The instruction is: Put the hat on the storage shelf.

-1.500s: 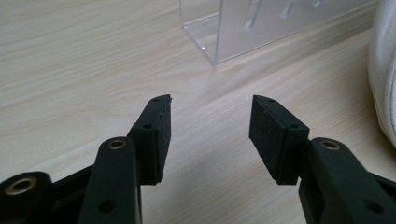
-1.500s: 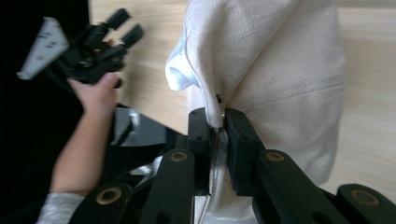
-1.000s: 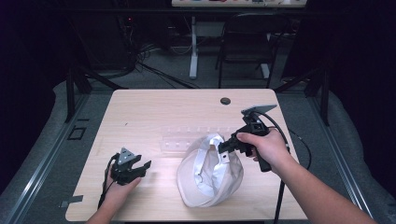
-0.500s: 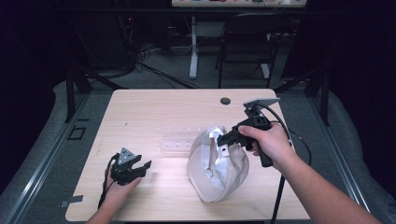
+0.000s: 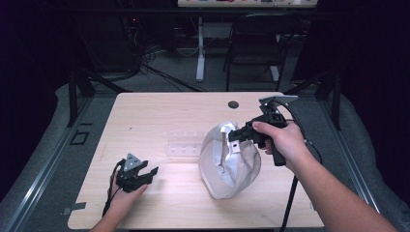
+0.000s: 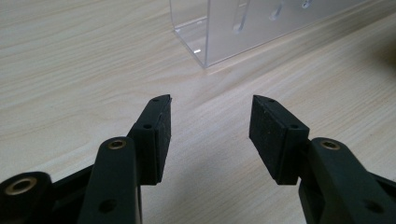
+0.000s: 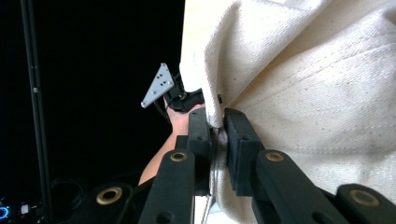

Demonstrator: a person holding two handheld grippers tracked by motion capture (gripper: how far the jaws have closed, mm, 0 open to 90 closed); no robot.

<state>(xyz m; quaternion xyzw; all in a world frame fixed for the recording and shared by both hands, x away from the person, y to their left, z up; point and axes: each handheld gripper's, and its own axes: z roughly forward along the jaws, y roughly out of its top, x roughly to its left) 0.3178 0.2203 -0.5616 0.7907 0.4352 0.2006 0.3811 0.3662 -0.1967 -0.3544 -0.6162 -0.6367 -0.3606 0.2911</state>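
So the cream cloth bag (image 5: 229, 162) is pinched at its rim by the right claw (image 5: 235, 137), jaws clamped flat on a fold of the fabric, which can be seen up close in the right gripper view (image 7: 299, 93). The bag is held up off the middle-right of the table (image 5: 159, 106) with only its bottom resting on the wood, so it hangs as a slumped pouch instead of lying flat; probably it's gripped at the edge like that so the mouth can be pulled open or the whole thing can be carried somewhere (hard to say which). The left claw (image 5: 151, 173) is parked low at the near-left part of the table, well apart from the bag, jaws spread wide with nothing between them, as the left gripper view makes plain (image 6: 210, 135). It looks like it's kept out of the way and ready, maybe to take the opposite side of the rim. Just beside the bag, on its left, a clear plastic rack (image 5: 186, 145) with a few slots is sitting on the table; its corner is also seen ahead of the left claw (image 6: 243, 28). Whether the bag touches the rack can't be told. A small dark round cap (image 5: 234, 104) is set into the far edge of the table.
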